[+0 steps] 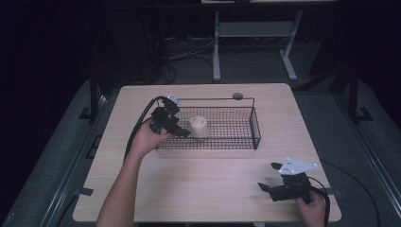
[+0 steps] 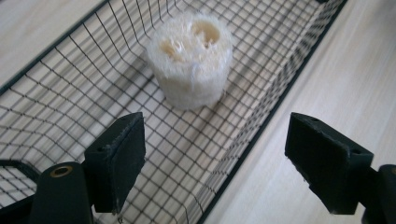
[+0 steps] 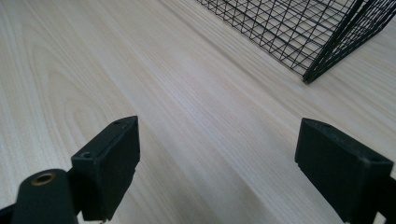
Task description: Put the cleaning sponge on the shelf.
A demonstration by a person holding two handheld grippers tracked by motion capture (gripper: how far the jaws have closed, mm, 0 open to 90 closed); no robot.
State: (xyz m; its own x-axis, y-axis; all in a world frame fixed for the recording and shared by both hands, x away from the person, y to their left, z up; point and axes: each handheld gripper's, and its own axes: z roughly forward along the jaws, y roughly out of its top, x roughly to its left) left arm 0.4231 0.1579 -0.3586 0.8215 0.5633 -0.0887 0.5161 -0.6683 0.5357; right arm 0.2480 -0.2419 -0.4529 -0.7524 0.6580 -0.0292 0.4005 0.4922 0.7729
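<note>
**A:** Loofah, the pale cream fibrous cylinder (image 1: 199,126), stands upright on the floor of the black wire-mesh basket (image 1: 236,142), toward its left end. Where are the tools?

**B:** The left gripper (image 1: 182,134) hangs at the basket's left end with its jaws spread wide and empty, one over the mesh, one out past the near rim. The loofah sits just beyond them, untouched. The right gripper (image 1: 270,176) is also wide open with nothing in it, well apart over the near right of the light wooden table (image 1: 208,194).

**A:** If the step is to grasp the loofah, how should it go?

**B:** My guess: bring both jaws inside the rim first, then straddle the cylinder at mid-height and close gently. It looks springy and porous, with two hollow channels on top, so a hard squeeze would likely deform it.

**A:** And the basket?

**B:** Thin rigid wire in a fine grid, probably light; a jaw catching the rim could drag it across the smooth tabletop.
</note>
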